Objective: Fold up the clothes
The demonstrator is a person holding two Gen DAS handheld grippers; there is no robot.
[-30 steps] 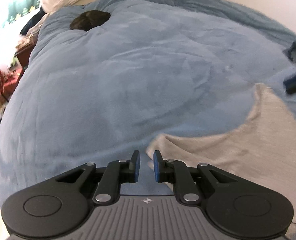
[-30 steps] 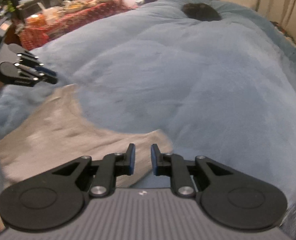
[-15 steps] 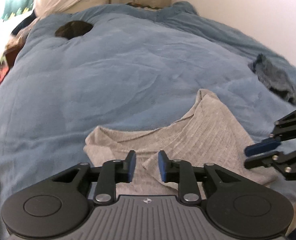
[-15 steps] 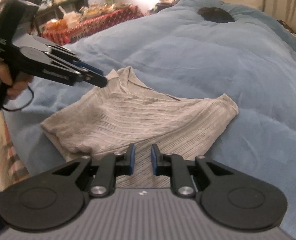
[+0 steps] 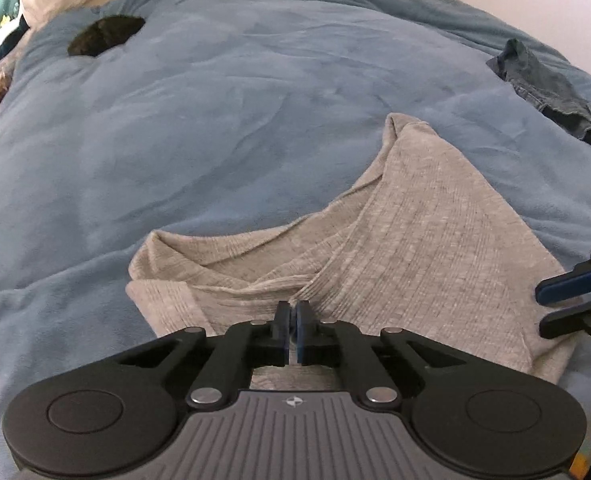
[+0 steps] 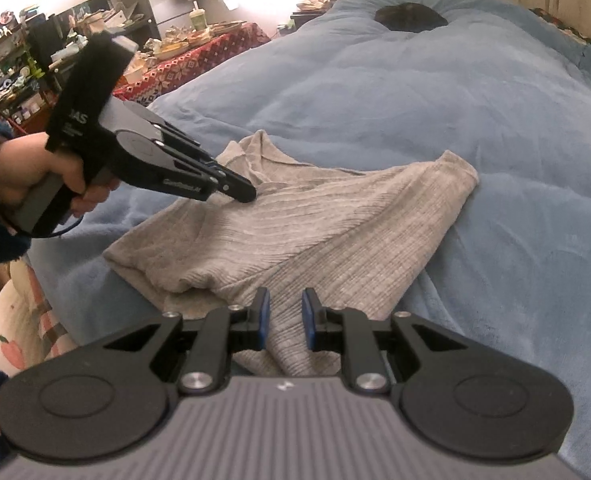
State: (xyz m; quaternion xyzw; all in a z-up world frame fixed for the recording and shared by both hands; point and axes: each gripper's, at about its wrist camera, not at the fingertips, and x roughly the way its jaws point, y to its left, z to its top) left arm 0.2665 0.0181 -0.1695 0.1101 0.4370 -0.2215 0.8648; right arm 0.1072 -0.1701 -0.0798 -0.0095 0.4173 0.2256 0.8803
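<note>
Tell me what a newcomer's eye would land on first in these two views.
First, the grey ribbed garment, rumpled on the near part of the blue blanket that fills both views. Next, the left gripper, held in a hand at the left of the right wrist view, its fingers shut down at the garment's left part. The right gripper stands open over the near hem.

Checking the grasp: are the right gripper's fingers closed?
No, the right gripper has a clear gap between its fingers, over the grey garment.
</note>
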